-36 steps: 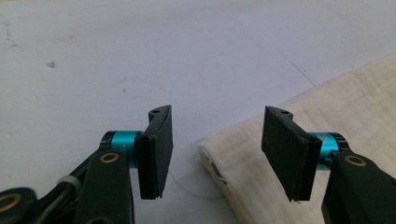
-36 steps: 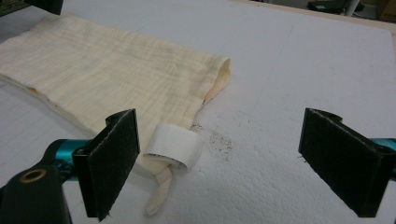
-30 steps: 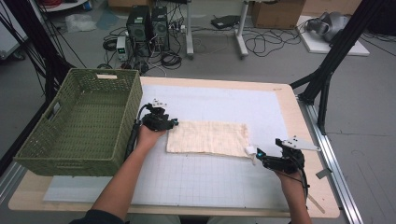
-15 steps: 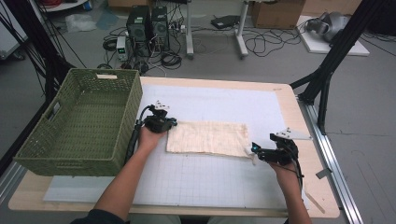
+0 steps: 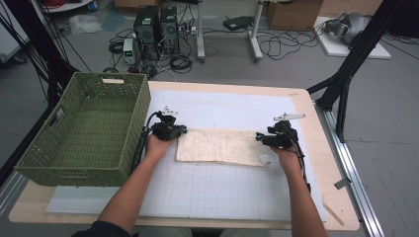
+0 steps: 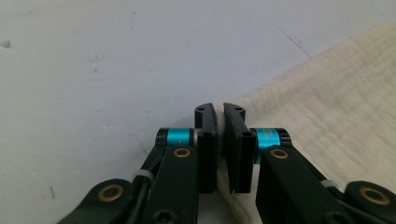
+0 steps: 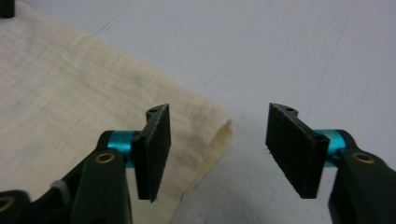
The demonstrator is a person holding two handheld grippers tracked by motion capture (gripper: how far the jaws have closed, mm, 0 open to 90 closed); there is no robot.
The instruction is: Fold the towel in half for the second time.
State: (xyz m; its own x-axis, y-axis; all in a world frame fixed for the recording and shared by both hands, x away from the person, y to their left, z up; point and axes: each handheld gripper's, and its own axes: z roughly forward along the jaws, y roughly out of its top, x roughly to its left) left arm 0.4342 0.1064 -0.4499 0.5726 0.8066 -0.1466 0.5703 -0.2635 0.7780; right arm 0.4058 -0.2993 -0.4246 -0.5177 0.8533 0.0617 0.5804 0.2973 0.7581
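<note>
Lying flat in the middle of the white mat (image 5: 222,192), the cream cloth (image 5: 220,146) is folded into a long rectangle with a crinkled weave and no readable label. At its left end the left gripper (image 5: 182,131) is clenched on the cloth's edge. At the right end the right gripper (image 5: 259,138) hovers low with jaws spread wide over the corner, forearms reaching in from the near side, green basket (image 5: 86,131) at far left.
</note>
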